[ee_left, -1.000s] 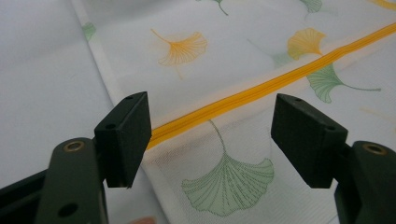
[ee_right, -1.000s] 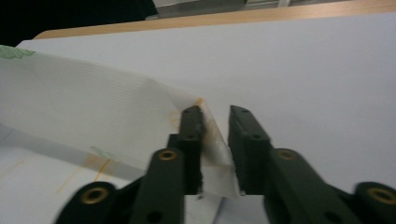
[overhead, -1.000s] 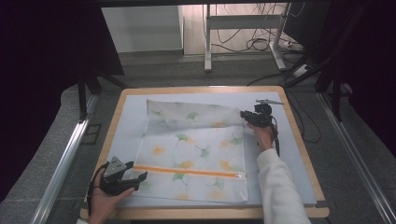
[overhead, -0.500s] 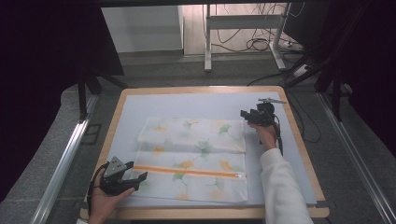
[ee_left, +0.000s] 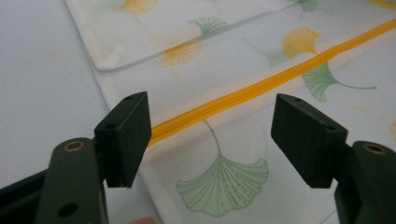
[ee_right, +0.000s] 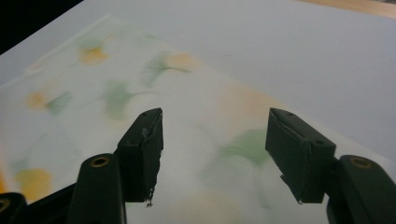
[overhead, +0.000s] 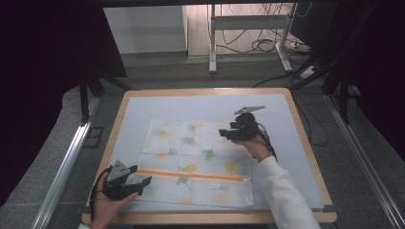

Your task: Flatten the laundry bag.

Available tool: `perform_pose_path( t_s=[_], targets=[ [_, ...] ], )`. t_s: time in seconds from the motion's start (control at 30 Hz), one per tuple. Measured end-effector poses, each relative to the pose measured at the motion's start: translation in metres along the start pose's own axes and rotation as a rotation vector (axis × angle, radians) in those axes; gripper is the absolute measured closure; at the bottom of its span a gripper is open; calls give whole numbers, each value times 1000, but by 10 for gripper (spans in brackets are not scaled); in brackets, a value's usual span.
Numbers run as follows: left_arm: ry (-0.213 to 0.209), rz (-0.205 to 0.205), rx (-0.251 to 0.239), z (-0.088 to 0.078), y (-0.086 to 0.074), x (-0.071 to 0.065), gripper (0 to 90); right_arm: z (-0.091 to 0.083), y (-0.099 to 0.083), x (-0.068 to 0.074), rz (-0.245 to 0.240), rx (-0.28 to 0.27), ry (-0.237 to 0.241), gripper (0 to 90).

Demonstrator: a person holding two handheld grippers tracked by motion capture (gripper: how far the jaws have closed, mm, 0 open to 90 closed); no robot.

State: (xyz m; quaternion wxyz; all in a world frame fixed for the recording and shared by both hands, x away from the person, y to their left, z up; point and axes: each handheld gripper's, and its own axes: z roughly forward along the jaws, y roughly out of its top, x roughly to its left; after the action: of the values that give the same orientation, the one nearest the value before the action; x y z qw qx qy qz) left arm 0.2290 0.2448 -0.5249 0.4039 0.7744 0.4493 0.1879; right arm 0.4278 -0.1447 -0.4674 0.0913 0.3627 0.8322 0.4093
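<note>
From the high view I have the cloth bag (overhead: 196,164) lying flat on the table (overhead: 305,157), its far part folded over toward me, its long axis and orange zipper (overhead: 191,175) running left to right. My left gripper (overhead: 143,182) sits low at the bag's near-left corner, level with the zipper's left end. My right gripper (overhead: 223,133) hovers above the fold's far-right part, forearm reaching in from below right.

In the left gripper view the jaws stand wide, nothing between them; the zipper passes just ahead, slanting up to the right.

In the right gripper view the jaws have just been opening and stand wide, holding nothing, the blurred bag below.

The left hand looks nearer the zipper
</note>
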Motion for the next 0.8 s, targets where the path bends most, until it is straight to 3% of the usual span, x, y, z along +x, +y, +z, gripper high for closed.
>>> perform_pose_path(
  t_s=[0.07, 0.2, 0.27, 0.43, 0.6, 0.67, 0.8],
  targets=[
    [-1, 0, 1, 0, 0, 0, 288, 4, 2, 8, -21, 9, 16, 358],
    [-6, 0, 3, 1, 0, -1, 289, 27, 13, 47, -112, 68, 82, 351],
    [-9, 5, 6, 2, 0, -2, 289, 45, 19, 67, -163, 113, 111, 347],
    [-16, 9, 10, 2, -1, -2, 289, 86, 28, 100, -231, 200, 136, 340],
    [-25, 11, 13, 3, -1, -2, 289, 116, 27, 118, -280, 267, 158, 341],
    [-28, 13, 14, 4, -1, -3, 288, 128, 24, 124, -310, 308, 145, 347],
    [-33, 14, 14, 4, 0, -3, 289, 133, 20, 124, -332, 325, 110, 381]
  ],
)
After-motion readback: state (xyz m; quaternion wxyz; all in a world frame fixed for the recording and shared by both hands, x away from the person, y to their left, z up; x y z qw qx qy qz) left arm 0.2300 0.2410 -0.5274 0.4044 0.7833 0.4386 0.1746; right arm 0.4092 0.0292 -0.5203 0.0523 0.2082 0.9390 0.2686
